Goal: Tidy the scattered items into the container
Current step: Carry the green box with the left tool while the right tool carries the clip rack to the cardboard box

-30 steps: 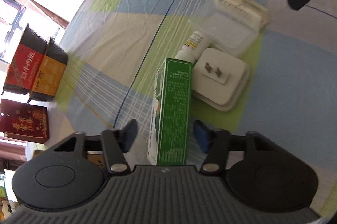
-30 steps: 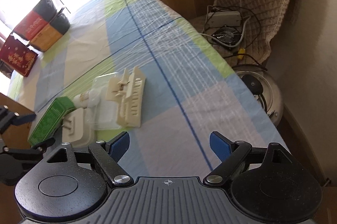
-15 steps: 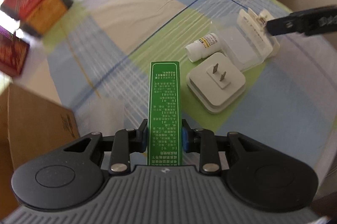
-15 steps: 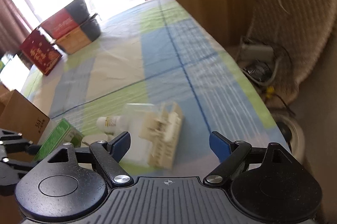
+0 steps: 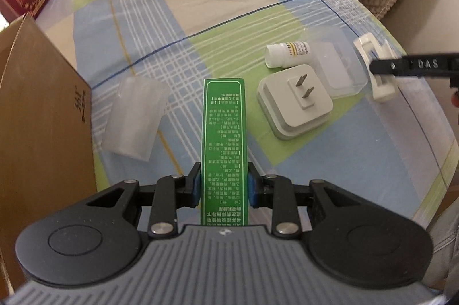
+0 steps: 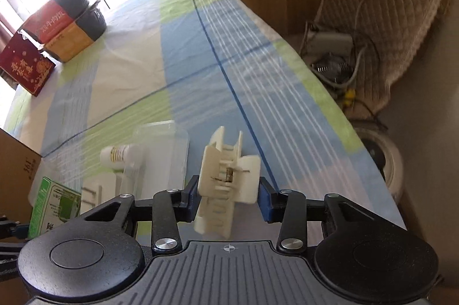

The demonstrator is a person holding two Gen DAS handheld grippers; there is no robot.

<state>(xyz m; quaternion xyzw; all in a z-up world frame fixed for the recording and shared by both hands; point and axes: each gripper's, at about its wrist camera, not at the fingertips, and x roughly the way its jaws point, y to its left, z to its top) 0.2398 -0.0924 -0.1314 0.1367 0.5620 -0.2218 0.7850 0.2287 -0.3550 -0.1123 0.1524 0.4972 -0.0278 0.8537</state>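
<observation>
A second ago both sets of tongs stood wide and empty; now each has something. The left tongs have closed on the green box, pinching its two narrow long sides near the end closest to the camera. The right tongs have moved in around the white hair clip: the left pad presses its side, while the right pad looks just at or barely off the clip's wing, so I judge the grip as closing but cannot tell if it is firm.

That means two of the scattered things are ready to be carried at once. The likely container is the clear plastic box, which lies on the checked surface behind the white plug adapter and the small white bottle. A frosted clear piece lies to the left beside a cardboard box.

The green box's long axis runs straight out along the left tongs, its far end pointing away toward the middle of the surface, the printed face up. The clip's long axis also runs roughly along the right tongs, tilted slightly left, with its hinge spring facing up.
</observation>
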